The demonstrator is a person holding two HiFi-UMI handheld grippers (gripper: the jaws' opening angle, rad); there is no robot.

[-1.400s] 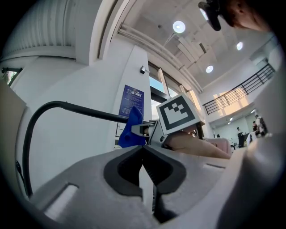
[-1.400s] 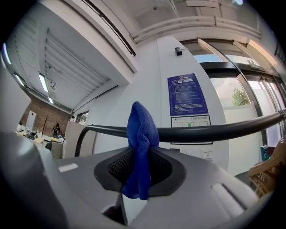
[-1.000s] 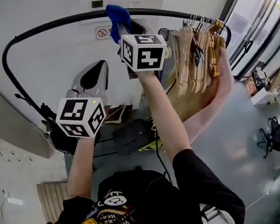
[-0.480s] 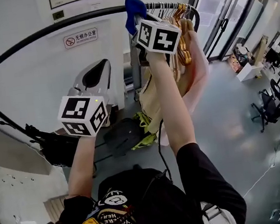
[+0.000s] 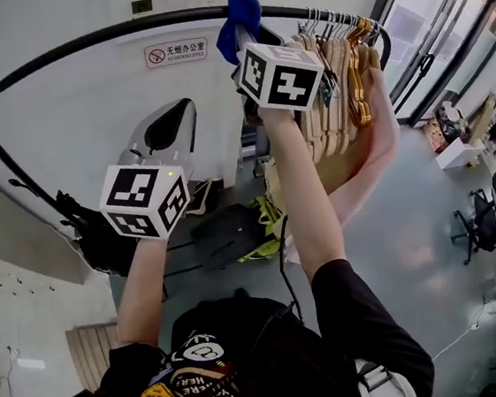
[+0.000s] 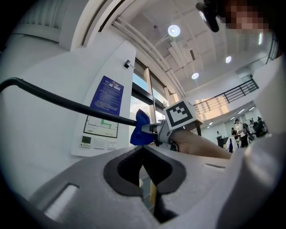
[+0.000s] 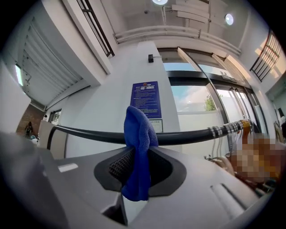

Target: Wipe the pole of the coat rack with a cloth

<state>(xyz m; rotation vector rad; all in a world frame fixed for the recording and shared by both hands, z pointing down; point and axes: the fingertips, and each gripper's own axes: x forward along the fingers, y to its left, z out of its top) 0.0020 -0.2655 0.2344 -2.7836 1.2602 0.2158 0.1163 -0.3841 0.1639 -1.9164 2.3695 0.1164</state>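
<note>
White wall sits behind the black pole (image 7: 186, 137), where the right claw (image 7: 139, 171) pinches the blue cloth (image 7: 139, 134) against it, so wiping looks under way. Left claw (image 6: 145, 175) is closed on nothing, down low. Next, I think the cloth should slide along toward the hangers (image 5: 340, 67), pressed firmly.

— What's moved since a second ago?
— My right gripper (image 7: 136, 156) has run the blue cloth (image 5: 241, 14) rightward along the pole (image 5: 122, 29). Back then it sat just right of the wall sign (image 5: 176, 52). Now it's clear of the sign and nearer the wooden hangers (image 5: 341, 76).
— And against half a second ago?
— I've drawn it back left a little. It was just beside the hanger hooks, and now a stretch of bare pole shows between them. The head view swung too, so the hangers sit further toward the upper right of the frame.
</note>
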